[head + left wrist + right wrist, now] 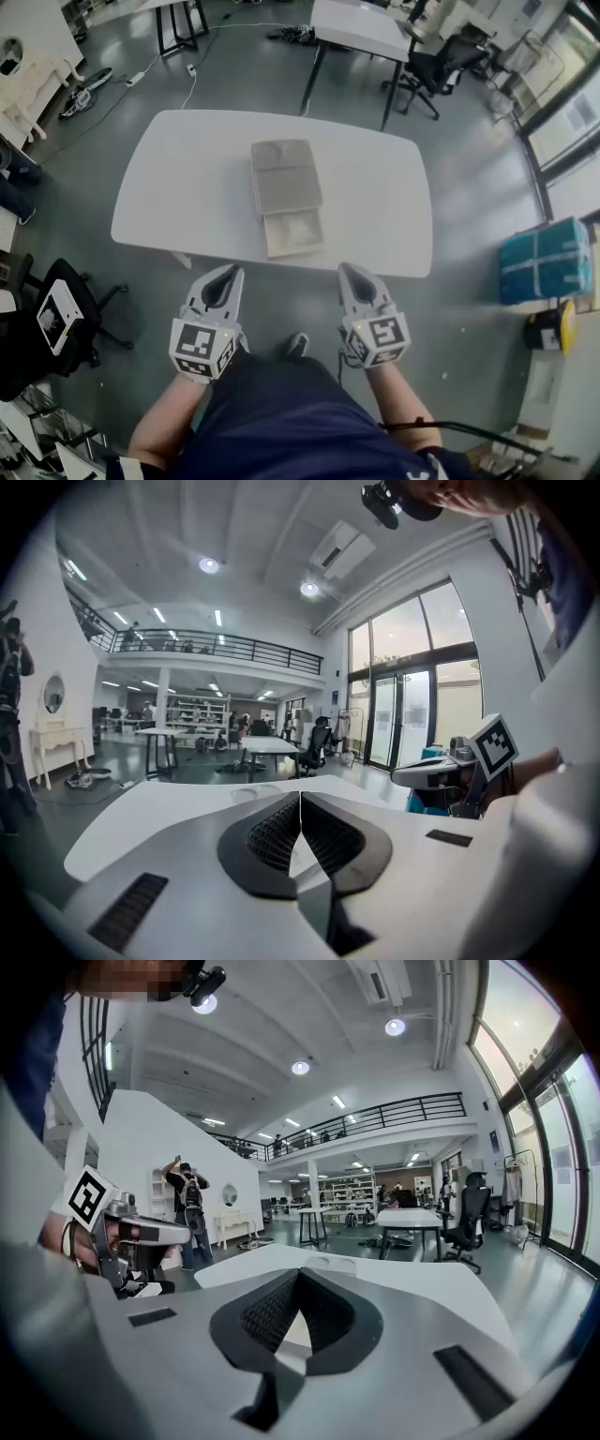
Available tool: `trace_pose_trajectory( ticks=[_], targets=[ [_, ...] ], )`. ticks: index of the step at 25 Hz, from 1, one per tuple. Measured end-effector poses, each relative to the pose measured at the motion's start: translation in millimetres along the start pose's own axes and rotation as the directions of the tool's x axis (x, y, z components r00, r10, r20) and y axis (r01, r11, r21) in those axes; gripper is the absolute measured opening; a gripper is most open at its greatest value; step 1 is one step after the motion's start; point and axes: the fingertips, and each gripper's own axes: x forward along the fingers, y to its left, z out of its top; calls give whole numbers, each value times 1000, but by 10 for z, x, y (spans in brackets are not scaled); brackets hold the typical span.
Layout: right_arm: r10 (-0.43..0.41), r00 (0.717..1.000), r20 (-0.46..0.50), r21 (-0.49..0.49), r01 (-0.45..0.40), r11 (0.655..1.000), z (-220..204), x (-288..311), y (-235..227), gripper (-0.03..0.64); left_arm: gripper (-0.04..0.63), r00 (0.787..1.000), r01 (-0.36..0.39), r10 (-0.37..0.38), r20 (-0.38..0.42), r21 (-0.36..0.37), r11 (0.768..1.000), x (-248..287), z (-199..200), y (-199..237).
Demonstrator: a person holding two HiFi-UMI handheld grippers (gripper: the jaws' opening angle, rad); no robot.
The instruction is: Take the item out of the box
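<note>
A flat beige box (pixel 286 197) lies in the middle of the white oval table (pixel 187 178). Its lid part is toward the far side, and its open tray (pixel 293 234) faces me with something pale inside that I cannot make out. Both grippers hang in front of my body, short of the table's near edge. The left gripper (pixel 228 273) is shut with nothing between its jaws; its black pads meet in its own view (pixel 300 803). The right gripper (pixel 349 271) is also shut and empty (pixel 298 1283). From the gripper views the box shows only as a low shape (pixel 328 1262) on the tabletop.
A black chair (pixel 56 319) stands at my left. A blue bin (pixel 544 262) and a yellow-black object (pixel 548 330) sit at the right. Behind the table are a second white table (pixel 361 28), an office chair (pixel 431 70) and floor cables (pixel 192 80). A person (pixel 190 1213) stands farther off.
</note>
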Motion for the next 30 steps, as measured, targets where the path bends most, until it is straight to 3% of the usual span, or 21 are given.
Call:
trace_pose_trajectory(
  ticks=[11,16,19,21,30],
  targets=[
    [124,987,-98,-140,-137,981,-226,441,-226,6,34,992,-112,111,-59,-17,994,196,-225,-175],
    [171,967,-189,-181,-205,962,-410,885,-84,6,112,989,-102,98,-108,-35,994,310,-403,43],
    [156,964,-215,-180,-196,964,-456,1138,-62,13,126,990,-83,78,-121,-34,996,448,-436,238],
    [139,963,-230,-167,-179,969,-475,1290,-46,119,127,991,-63,59,-123,-29,998,555,-421,401],
    [0,954,-299,-157,-49,986,-619,1774,-87,151,126,984,95,-91,-150,16,995,1000,-363,987]
  ],
)
